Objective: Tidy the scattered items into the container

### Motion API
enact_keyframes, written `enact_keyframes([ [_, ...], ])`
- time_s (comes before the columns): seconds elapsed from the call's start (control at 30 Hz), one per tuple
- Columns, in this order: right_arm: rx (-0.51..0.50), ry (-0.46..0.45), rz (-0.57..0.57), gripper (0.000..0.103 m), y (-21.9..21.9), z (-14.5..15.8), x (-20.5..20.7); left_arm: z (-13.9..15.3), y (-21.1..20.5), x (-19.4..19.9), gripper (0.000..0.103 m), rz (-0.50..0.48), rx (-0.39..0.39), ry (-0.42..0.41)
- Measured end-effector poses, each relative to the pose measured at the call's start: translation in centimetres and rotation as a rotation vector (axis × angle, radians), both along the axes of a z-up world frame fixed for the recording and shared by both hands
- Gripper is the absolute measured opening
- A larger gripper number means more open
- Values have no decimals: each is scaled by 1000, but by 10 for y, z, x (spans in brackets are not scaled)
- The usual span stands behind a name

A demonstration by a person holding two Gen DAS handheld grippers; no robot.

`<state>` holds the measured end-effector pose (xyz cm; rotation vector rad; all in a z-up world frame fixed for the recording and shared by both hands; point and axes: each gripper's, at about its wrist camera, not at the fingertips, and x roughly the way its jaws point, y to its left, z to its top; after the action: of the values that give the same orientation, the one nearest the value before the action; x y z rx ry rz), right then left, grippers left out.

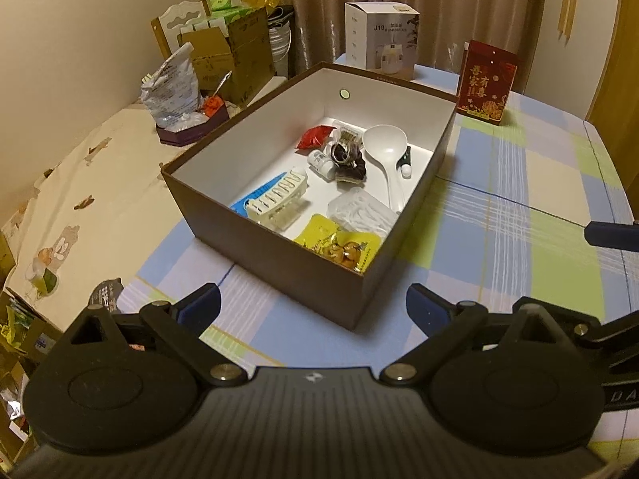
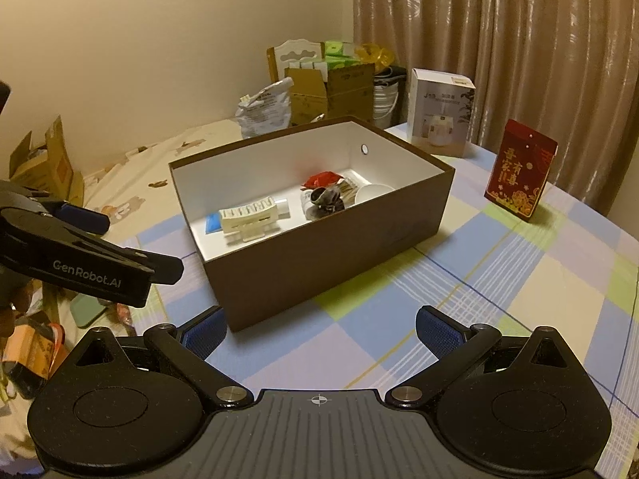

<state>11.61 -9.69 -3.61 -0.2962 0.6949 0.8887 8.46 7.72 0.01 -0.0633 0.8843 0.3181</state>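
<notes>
Box [image 1: 279, 263] sits mid-table, open top, long axis running from near-left to far-right in left wrist view. Inside: clip [image 1: 279, 199], ladle [image 1: 385, 151], snack pack [image 1: 339, 247], small bits. Box lies straight ahead of left gripper [image 1: 313, 307], just beyond its tips; jaws wide apart, nothing between. Right gripper [image 2: 319, 329] likewise spread, empty, box ahead and slightly left. No loose item visible on checked cloth [image 1: 499, 219]; task judged near done. Red card [image 1: 485, 80], white carton [image 1: 379, 40] stand behind; curtain, cluttered boxes beyond.
</notes>
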Motion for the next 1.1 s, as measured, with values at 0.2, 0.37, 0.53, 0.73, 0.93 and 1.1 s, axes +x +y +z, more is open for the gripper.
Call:
enact_keyframes([
  [0.2,-7,-1,14,103,-5,-2,-5,-2,-7,-6,98,6,2,8],
  [0.37,-9,0,19,103,-9,-3,-8,-4,-13,-11,98,16,14,17],
  [0.53,-12,6,23,103,-13,-5,-12,-5,-17,-17,98,19,19,21],
  [0.73,-10,6,33,103,-17,-6,-16,-7,-22,-21,98,22,22,23],
  [0.93,-11,1,39,103,-20,-6,-17,-8,-27,-27,98,29,21,25],
  [1.1,-13,3,38,103,-21,-7,-15,-9,-29,-27,98,33,20,30],
])
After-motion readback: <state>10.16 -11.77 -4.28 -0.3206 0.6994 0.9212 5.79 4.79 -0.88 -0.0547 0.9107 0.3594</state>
